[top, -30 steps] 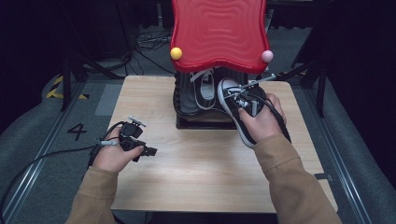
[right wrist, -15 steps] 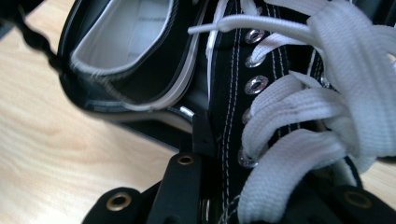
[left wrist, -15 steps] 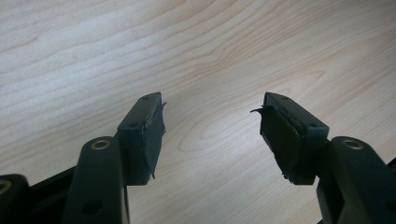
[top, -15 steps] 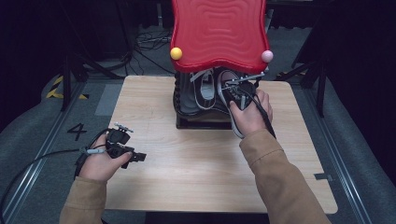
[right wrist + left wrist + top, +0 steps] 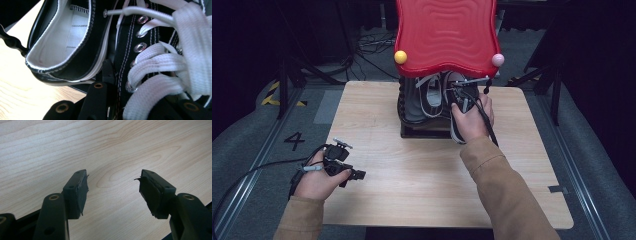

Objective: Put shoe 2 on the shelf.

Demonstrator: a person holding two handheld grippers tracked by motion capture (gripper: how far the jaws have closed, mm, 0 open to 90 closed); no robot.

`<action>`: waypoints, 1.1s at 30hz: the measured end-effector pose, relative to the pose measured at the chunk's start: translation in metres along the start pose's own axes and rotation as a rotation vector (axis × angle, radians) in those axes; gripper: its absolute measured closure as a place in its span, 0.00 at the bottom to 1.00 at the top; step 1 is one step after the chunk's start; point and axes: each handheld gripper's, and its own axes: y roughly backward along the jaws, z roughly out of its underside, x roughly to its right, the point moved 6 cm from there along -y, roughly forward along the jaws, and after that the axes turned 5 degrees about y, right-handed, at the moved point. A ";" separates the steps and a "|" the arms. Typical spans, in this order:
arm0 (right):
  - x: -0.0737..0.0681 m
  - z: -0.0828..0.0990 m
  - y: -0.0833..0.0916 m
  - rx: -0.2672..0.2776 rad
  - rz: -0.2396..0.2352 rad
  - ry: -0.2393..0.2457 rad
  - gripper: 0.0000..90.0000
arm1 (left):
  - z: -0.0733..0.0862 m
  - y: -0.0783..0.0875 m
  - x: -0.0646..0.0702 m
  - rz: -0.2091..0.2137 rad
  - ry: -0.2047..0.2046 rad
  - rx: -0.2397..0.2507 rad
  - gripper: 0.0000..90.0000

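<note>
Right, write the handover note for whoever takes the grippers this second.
Left gripper: open, holding nothing, low over the table's near-left part.
Right gripper: shut on the right sneaker by its laced upper, at the black rack under the red top.
Left sneaker: already on the rack, beside the held one.
Done: one shoe placed.
Left: seat the right sneaker next to it, probably then release and pull back.

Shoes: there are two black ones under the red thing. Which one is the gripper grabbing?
The shoe on the right, with its heel sticking out toward the person. The right gripper is clamped on it by the white laces. The left shoe sits untouched beside it.
</note>
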 end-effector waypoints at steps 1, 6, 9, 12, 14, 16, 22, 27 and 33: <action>-0.002 0.000 -0.002 -0.012 0.001 0.004 0.95 | 0.000 0.000 0.000 0.000 0.000 0.000 0.45; -0.002 0.002 -0.005 -0.020 -0.030 0.029 0.86 | -0.001 -0.002 0.001 0.000 -0.006 -0.009 0.45; -0.006 0.004 -0.002 -0.017 -0.054 0.049 0.71 | -0.004 -0.003 0.003 0.007 -0.012 -0.008 0.45; -0.008 0.007 0.003 -0.009 -0.077 0.059 0.70 | -0.006 -0.004 0.005 0.007 -0.025 -0.011 0.45; -0.007 0.013 0.015 0.016 -0.103 0.067 0.66 | -0.008 -0.006 0.008 0.007 -0.026 -0.014 0.45; -0.008 0.015 0.023 0.028 -0.129 0.064 0.66 | -0.012 -0.007 0.012 0.009 -0.043 -0.019 0.45; -0.007 0.026 0.054 0.042 -0.143 0.115 0.67 | -0.019 -0.014 0.019 0.012 -0.061 -0.031 0.45; -0.005 0.040 0.086 0.046 -0.162 0.163 0.79 | -0.021 -0.019 0.023 0.015 -0.069 -0.047 0.45; -0.001 0.068 0.104 -0.060 -0.182 0.189 0.97 | -0.020 -0.019 0.024 0.013 -0.071 -0.048 0.45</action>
